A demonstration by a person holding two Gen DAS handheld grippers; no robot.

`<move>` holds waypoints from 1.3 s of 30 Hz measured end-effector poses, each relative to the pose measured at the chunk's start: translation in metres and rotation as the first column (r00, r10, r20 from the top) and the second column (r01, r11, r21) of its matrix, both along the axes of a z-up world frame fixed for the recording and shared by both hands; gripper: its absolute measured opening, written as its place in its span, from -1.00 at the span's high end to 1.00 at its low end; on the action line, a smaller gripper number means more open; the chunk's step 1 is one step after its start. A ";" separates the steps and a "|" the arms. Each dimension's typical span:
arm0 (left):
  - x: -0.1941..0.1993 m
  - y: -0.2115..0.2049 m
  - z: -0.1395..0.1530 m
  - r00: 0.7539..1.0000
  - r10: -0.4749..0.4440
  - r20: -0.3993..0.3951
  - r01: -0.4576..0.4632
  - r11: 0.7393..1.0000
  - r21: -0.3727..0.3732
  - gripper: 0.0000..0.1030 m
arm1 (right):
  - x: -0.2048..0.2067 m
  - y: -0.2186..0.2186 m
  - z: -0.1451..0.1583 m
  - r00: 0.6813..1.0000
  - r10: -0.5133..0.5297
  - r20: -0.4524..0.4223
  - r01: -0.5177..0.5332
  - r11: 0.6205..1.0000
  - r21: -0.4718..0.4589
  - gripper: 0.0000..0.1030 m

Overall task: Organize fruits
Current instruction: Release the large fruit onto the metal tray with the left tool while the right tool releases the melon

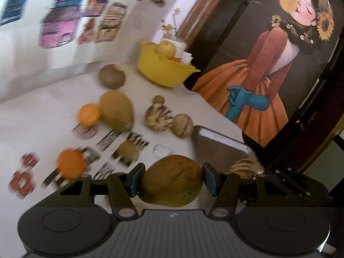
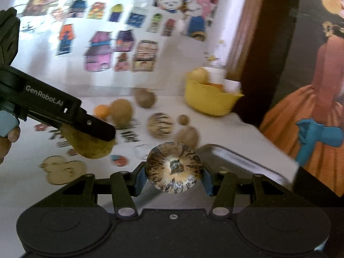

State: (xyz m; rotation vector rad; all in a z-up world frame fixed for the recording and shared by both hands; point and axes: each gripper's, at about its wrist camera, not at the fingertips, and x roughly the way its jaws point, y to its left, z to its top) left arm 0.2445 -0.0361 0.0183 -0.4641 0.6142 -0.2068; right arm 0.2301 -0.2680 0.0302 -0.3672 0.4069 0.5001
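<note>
Fruit is held in both grippers above a white table (image 1: 43, 116). A brown oval fruit (image 1: 171, 181) is pinched between the blue pads of the left gripper (image 1: 171, 182). A round fruit with dark streaks (image 2: 173, 167) is pinched between the pads of the right gripper (image 2: 173, 179), with its stem end turned to the camera. In the right wrist view, the left gripper is seen at the left edge, with the brown fruit under its black finger. More fruit is spread on the table: two oranges (image 1: 88, 115), brown fruits, and a streaked melon (image 1: 158, 117). A yellow bowl (image 1: 165, 71) is set at the far end of the table, with a yellow pear (image 1: 166, 48) and some fruit inside it. Stickers are stuck on the table and on the wall. A grey tray (image 1: 217, 148) is seen just beside the held fruits.
</note>
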 end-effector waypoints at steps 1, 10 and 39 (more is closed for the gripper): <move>0.008 -0.004 0.002 1.000 -0.014 0.000 0.014 1.000 0.001 -0.19 | 0.005 -0.006 0.002 1.000 -0.016 0.005 0.016 1.000 -0.003 -0.05; 0.077 -0.053 0.005 0.989 -0.148 0.027 0.149 0.988 -0.030 -0.19 | 0.065 -0.054 -0.004 0.990 -0.144 0.003 0.144 0.988 -0.058 -0.05; 0.133 -0.101 -0.035 0.975 -0.223 -0.007 0.223 0.975 -0.009 -0.19 | 0.138 -0.075 -0.035 0.975 -0.213 -0.056 0.204 0.970 -0.135 -0.06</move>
